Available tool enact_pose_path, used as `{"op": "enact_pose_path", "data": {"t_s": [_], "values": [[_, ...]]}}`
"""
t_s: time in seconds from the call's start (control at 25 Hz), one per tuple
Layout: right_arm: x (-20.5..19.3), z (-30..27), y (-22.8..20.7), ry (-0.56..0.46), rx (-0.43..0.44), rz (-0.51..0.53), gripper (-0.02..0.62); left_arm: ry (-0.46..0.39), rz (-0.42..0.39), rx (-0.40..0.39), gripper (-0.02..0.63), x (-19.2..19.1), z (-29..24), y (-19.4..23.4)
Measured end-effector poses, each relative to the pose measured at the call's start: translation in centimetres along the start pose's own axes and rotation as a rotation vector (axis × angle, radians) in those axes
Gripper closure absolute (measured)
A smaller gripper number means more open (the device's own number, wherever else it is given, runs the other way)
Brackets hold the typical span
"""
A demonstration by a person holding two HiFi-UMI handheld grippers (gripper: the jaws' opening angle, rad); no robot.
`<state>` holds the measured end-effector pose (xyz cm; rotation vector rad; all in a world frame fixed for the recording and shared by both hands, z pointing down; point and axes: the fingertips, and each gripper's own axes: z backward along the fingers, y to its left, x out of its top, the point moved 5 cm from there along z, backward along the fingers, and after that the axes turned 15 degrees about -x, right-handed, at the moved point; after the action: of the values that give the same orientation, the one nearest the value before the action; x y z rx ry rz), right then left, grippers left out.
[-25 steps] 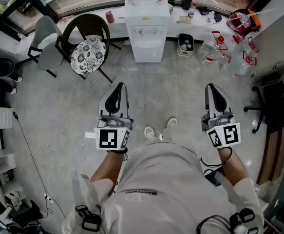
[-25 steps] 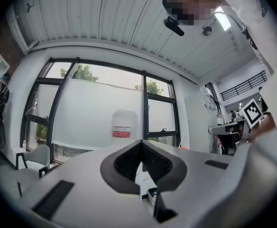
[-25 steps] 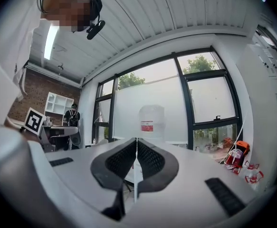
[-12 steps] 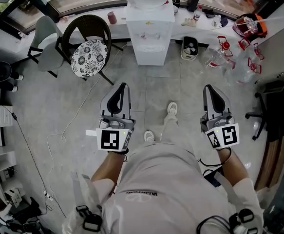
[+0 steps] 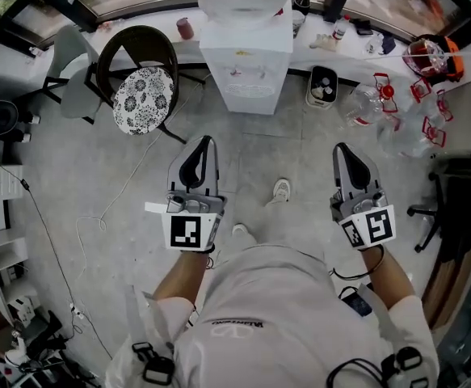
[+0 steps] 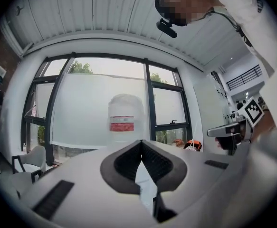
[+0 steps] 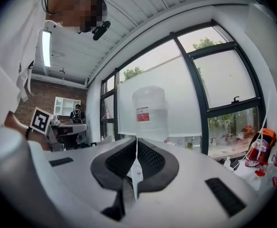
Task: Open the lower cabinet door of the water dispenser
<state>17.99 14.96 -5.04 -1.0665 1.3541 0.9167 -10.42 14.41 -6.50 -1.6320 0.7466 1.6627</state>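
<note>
- The water dispenser (image 5: 246, 65) stood at the top centre of the head view, front toward the person. Its lower cabinet door was too foreshortened to pick out.
- The left gripper (image 5: 204, 141) was closed on nothing, and the right gripper (image 5: 341, 147) was likewise closed and empty.
- Both pointed up-frame, well apart from the dispenser, with bare floor between.
- The dispenser lay up and slightly right of the left gripper and up-left of the right. The left looked nearer.
- A cushioned chair (image 5: 142, 87) stood at the upper left and a small bin (image 5: 324, 86) just right of the dispenser. Neither seemed to block the approach.
</note>
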Motion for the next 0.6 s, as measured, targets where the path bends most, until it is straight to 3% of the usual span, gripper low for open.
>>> {"op": "enact_pose_path", "data": {"t_s": [0.28,0.6], "values": [[-7.3,-8.6,-4.9,0.044,0.087,0.010,0.578,0.026,-0.002,0.020,0.601,-7.0,-8.1,0.9],[-20.7,-16.1,-6.7,0.057,0.109,-0.024,0.578,0.017,0.013,-0.008,0.600,-21.5,-13.9,3.7]]}}
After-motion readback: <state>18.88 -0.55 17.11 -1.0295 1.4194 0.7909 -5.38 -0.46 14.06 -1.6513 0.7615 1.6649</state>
